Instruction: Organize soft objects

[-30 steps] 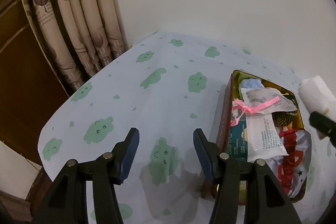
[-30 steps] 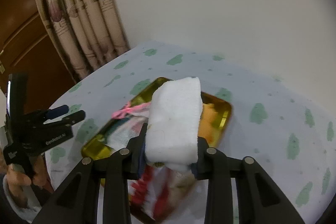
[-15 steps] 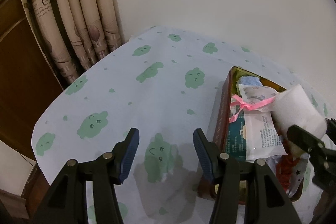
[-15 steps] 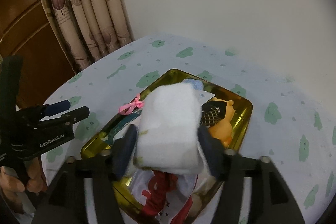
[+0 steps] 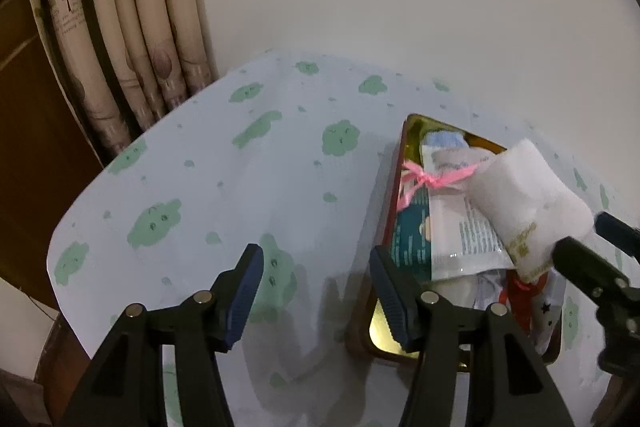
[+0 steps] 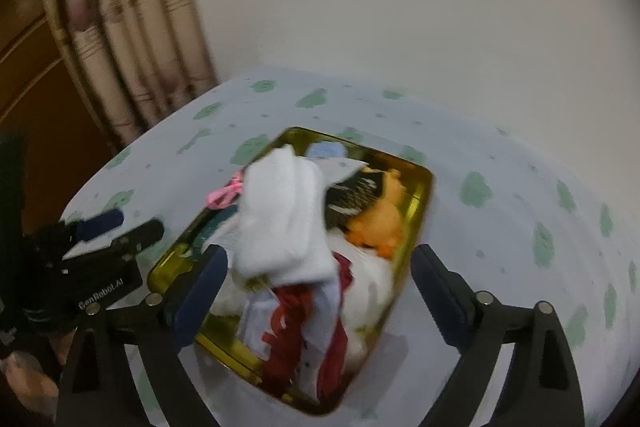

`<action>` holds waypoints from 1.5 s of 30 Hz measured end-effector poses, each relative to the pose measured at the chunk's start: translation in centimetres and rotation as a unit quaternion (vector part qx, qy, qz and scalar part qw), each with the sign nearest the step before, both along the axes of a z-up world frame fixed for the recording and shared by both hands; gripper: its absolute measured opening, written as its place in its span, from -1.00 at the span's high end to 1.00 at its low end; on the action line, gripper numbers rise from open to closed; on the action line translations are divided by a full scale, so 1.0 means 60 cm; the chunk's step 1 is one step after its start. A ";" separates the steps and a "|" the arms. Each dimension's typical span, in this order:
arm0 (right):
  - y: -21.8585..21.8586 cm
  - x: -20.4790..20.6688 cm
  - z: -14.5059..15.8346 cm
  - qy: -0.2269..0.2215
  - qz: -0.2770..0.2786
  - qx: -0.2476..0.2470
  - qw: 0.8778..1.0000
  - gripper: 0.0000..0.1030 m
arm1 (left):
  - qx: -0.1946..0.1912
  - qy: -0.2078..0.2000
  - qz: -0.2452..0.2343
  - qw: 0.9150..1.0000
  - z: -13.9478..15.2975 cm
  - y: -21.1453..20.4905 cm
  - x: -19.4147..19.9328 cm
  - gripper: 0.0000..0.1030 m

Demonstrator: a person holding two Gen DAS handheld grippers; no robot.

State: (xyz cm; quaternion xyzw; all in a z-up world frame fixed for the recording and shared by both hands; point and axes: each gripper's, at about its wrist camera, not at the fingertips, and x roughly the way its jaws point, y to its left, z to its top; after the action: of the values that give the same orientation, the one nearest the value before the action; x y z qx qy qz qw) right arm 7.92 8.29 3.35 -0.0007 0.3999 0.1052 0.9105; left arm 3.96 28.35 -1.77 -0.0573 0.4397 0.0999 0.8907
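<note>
While the right gripper hangs over the gold-coloured rectangular metal tin, its jaws have just been opening and now stand wide, with the folded white terry-cloth towel lying between them but no longer pressed by either pad; the towel looks released onto the heap inside the tin. Its long axis runs away from the jaws toward the tin's far left corner, so the likely next move, drawing the jaws back toward the person, should clear it without snagging, provided the left-hand pad, which sits just beside the towel's near end, does not drag it. That right gripper is plainly the nearer of the 2. The left gripper hovers over the pale tabletop cloth printed with green clouds, beside the tin's long wall, jaws partly spread and holding nothing. From the left wrist view the towel is seen resting slantwise on a clear plastic sachet with printed text and touching a pink ribbon bow, a stacking that the right wrist view mostly hides. The right wrist view alone shows the orange soft toy at the tin's far right and the red and white fabric at its near end.
</note>
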 end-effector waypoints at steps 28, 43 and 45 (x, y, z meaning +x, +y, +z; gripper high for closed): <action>-0.016 -0.043 -0.029 0.046 -0.090 0.009 0.995 -0.99 | 0.040 -0.008 -0.018 0.999 0.008 -0.042 -0.011 -0.10; -0.007 -0.044 -0.030 0.048 -0.088 0.010 0.995 -0.99 | 0.043 -0.007 -0.022 0.999 0.006 -0.040 -0.011 -0.10; -0.007 -0.044 -0.030 0.049 -0.088 0.010 0.995 -0.99 | 0.043 -0.006 -0.021 0.999 0.008 -0.040 -0.011 -0.10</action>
State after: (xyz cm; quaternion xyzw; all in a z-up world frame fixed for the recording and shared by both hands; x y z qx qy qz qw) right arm 5.30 7.88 1.53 0.0487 0.4412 0.0285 0.8956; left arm 3.30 25.95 -1.30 -0.0098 0.4305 0.0995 0.8970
